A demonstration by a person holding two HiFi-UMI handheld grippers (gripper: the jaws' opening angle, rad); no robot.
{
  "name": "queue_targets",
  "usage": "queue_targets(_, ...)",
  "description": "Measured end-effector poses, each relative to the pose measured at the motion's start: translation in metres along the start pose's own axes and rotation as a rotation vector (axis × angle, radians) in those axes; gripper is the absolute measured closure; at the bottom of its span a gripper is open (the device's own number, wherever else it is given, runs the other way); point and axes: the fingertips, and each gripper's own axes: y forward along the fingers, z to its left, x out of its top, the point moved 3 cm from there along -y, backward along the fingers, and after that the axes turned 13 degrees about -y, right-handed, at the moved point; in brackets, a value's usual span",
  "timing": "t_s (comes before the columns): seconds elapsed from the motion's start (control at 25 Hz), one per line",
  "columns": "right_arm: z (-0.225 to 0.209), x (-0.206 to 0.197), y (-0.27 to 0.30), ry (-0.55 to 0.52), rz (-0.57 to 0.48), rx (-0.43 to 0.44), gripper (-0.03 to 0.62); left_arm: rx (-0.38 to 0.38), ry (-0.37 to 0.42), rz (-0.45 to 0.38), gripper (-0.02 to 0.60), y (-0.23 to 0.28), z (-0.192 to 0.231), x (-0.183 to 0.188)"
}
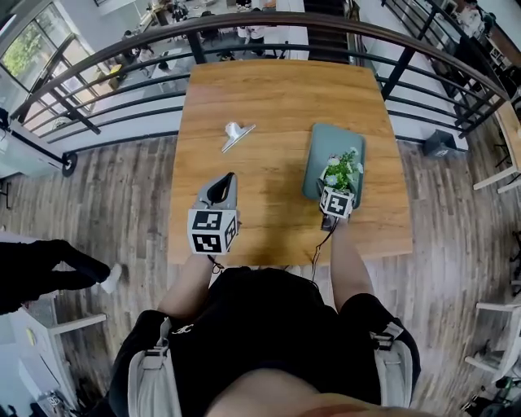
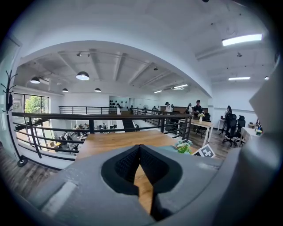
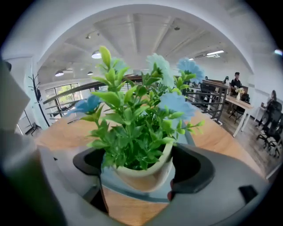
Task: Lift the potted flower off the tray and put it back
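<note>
The potted flower point(image 1: 342, 171), green leaves and pale blue blooms in a cream pot point(image 3: 141, 176), stands on the grey-blue tray point(image 1: 330, 142) at the table's right side. My right gripper point(image 1: 338, 186) reaches it from the near side. In the right gripper view its two black pads point(image 3: 190, 170) lie against the pot's sides, with the tray point(image 3: 132, 194) under the pot. My left gripper point(image 1: 231, 176) hovers over the table's middle, shut and empty, its pads point(image 2: 150, 165) meeting at the tip. The left gripper view also catches the flower point(image 2: 183, 147) off to the right.
A small white clip-like thing point(image 1: 236, 134) lies on the wooden table point(image 1: 269, 98), left of the tray. A dark metal railing point(image 1: 285, 24) curves round the table's far side and flanks. Someone's dark shoe and leg point(image 1: 49, 269) show on the floor at the left.
</note>
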Motion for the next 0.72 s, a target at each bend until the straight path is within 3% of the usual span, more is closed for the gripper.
queue_targets(0.2, -0.002, -0.001, -0.003, 0.015, 0.021, 0.014, 0.137, -0.012, -0.003, 0.005, 0.566, 0.002, 0.000, -0.001)
queue_targets(0.72, -0.002, 0.011, -0.004, 0.025, -0.043, 0.042, 0.145, -0.020, 0.004, 0.022, 0.566, 0.018, 0.001, -0.002)
